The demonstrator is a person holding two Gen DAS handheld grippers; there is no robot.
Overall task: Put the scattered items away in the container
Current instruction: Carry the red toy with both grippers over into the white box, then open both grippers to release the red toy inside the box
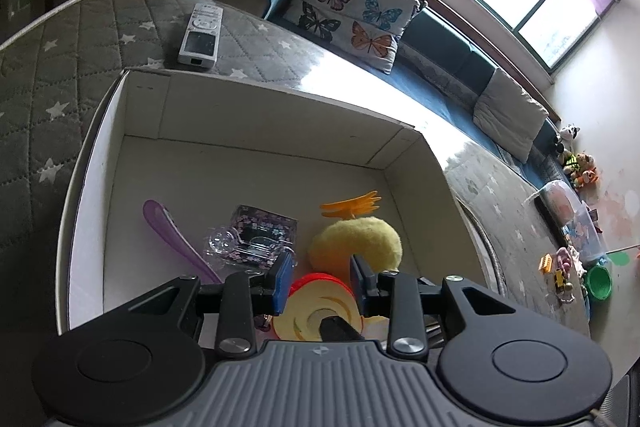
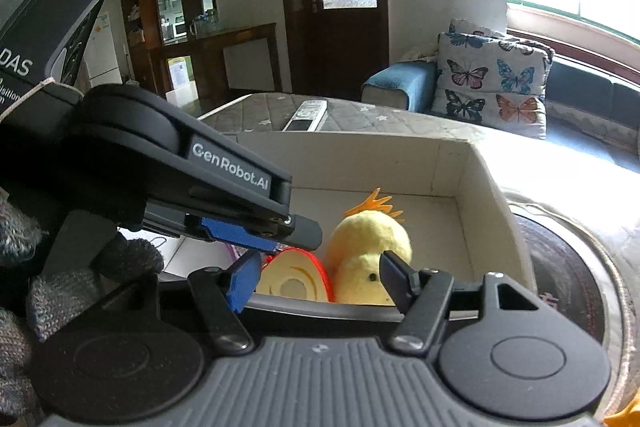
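The white cardboard box already holds a yellow plush duck, a purple spoon and a clear floral case. The left gripper is clamped on a red-rimmed apple-slice toy over the box's near edge, so that piece seems about to go in. The right gripper hangs near with jaws apart, empty. A white remote lies beyond the far wall, apparently still to collect
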